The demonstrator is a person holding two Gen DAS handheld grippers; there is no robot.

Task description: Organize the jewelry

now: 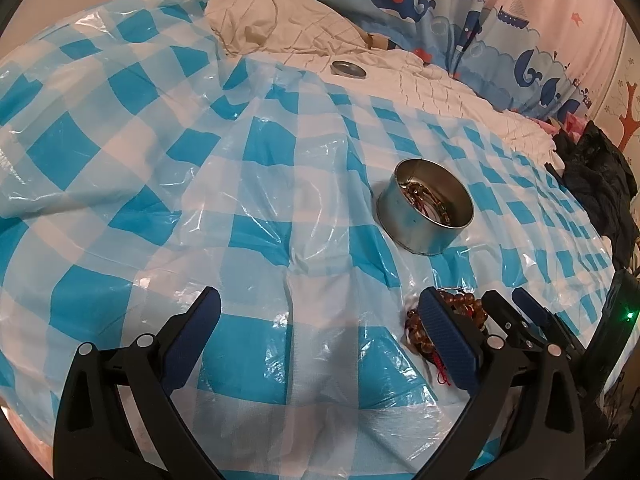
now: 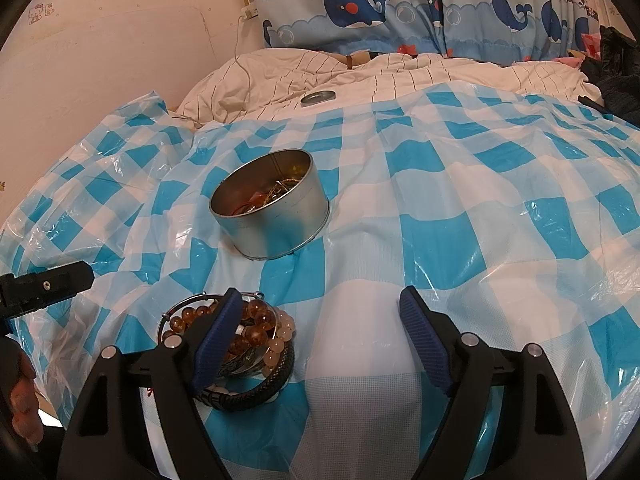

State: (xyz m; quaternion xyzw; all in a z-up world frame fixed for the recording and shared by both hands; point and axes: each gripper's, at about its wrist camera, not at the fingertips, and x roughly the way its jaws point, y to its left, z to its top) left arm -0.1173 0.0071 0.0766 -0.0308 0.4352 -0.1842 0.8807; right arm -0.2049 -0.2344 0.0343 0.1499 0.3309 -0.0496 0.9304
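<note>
Both grippers gape empty; bracelet pile (image 2: 240,344) lies under right gripper's (image 2: 320,320) left finger

1. I see the plastic sheet (image 2: 440,216) over the bed checked in turquoise blue and white.
2. The round tin (image 2: 276,216) near the sheet's middle is plain silver-grey metal; so is its lid (image 2: 318,98) by the sheet's far edge.
3. The bead bracelets (image 2: 260,320) near the sheet's near edge are amber-brown and pale peach, with a black braided band (image 2: 256,398) beside them.
4. The bedding (image 2: 320,68) beyond is cream with thin dark stripes.
5. The curtain (image 2: 400,8) shows navy whales on light blue.
6. My gripper pads (image 2: 424,340) are dark blue on black arms.
</note>
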